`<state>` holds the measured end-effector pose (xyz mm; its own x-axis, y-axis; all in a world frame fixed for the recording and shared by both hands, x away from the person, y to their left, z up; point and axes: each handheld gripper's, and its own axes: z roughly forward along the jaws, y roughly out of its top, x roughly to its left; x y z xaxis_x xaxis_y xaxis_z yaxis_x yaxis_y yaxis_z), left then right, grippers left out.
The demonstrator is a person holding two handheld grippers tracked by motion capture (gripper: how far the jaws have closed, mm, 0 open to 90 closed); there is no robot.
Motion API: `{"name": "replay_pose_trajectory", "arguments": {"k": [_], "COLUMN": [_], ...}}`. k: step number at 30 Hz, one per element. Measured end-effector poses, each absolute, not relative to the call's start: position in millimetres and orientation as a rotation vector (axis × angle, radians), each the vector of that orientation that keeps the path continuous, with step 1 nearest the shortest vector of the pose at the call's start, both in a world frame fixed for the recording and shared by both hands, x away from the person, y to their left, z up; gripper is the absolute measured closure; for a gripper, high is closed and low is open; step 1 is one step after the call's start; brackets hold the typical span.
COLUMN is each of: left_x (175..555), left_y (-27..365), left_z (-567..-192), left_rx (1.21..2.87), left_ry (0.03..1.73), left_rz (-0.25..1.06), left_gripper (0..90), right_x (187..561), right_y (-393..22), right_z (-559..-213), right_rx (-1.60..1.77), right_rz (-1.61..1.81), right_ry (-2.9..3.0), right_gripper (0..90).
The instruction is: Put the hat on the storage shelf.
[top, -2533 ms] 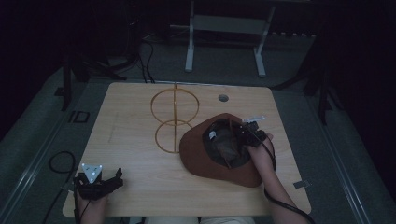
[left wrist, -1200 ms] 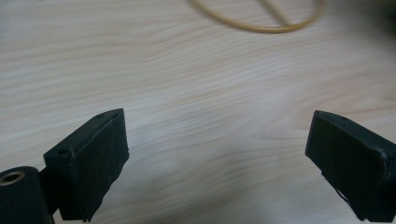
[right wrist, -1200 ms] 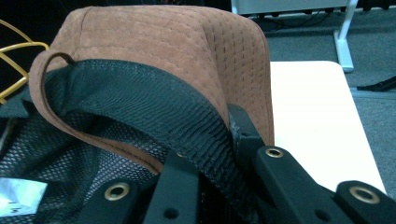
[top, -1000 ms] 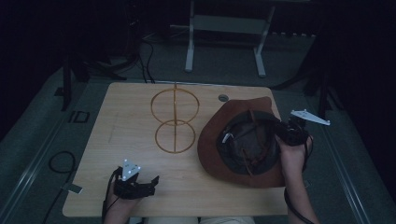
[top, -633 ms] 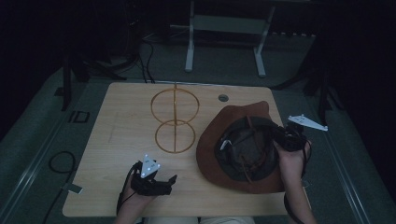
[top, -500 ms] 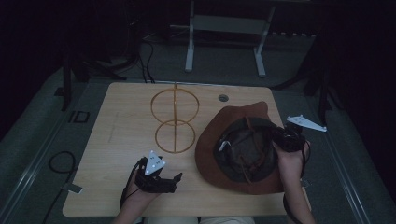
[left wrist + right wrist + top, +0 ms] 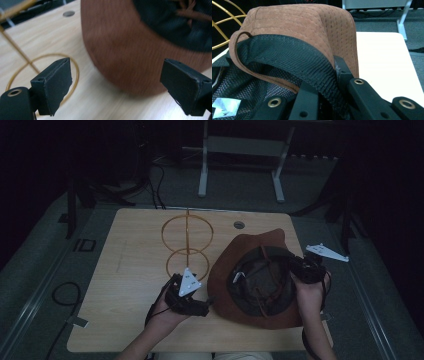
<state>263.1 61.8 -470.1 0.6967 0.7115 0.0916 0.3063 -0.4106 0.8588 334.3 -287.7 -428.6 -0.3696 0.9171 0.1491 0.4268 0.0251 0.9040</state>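
A brown hat (image 7: 252, 285) lies upside down on the wooden table (image 7: 125, 270), towards its right edge and near corner, its dark mesh lining facing up. The right gripper (image 7: 305, 270) has its jaws clamped tight on the hat's right rim; in the right gripper view the black jaws pinch the mesh lining and the brown suede of the brim between them, and the brim (image 7: 312, 30) folds up in front of the camera. The left gripper (image 7: 192, 305) hangs just beside the hat's left rim, over the table's near edge. Its jaws stand wide apart with nothing between the pads; in the left gripper view the hat's brown brim (image 7: 120, 50) lies just beyond them, not touched. A gold wire stand (image 7: 186, 245) of two rings rises near the middle of the table, just behind the left gripper.
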Motion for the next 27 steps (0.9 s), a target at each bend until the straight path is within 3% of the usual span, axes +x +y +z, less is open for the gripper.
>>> {"name": "replay_pose_trajectory", "arguments": {"k": [7, 19, 27], "left_x": [283, 312, 324], "left_y": [33, -2, -24], "left_z": [-441, -438, -447], "left_rx": [1.995, 2.014, 2.056], "left_ry": [0.717, 0.757, 0.827], "left_rz": [0.585, 0.624, 0.628], "left_gripper": [10.9, 11.0, 19.3], "right_x": [334, 331, 324], "right_y": [-281, -274, -274], "right_z": [-430, -429, -426], "right_rx": [1.352, 1.332, 1.324], "right_rz": [1.322, 1.322, 1.337], "right_ry": [1.839, 1.866, 1.865], "right_gripper": [83.8, 83.8, 83.7]}}
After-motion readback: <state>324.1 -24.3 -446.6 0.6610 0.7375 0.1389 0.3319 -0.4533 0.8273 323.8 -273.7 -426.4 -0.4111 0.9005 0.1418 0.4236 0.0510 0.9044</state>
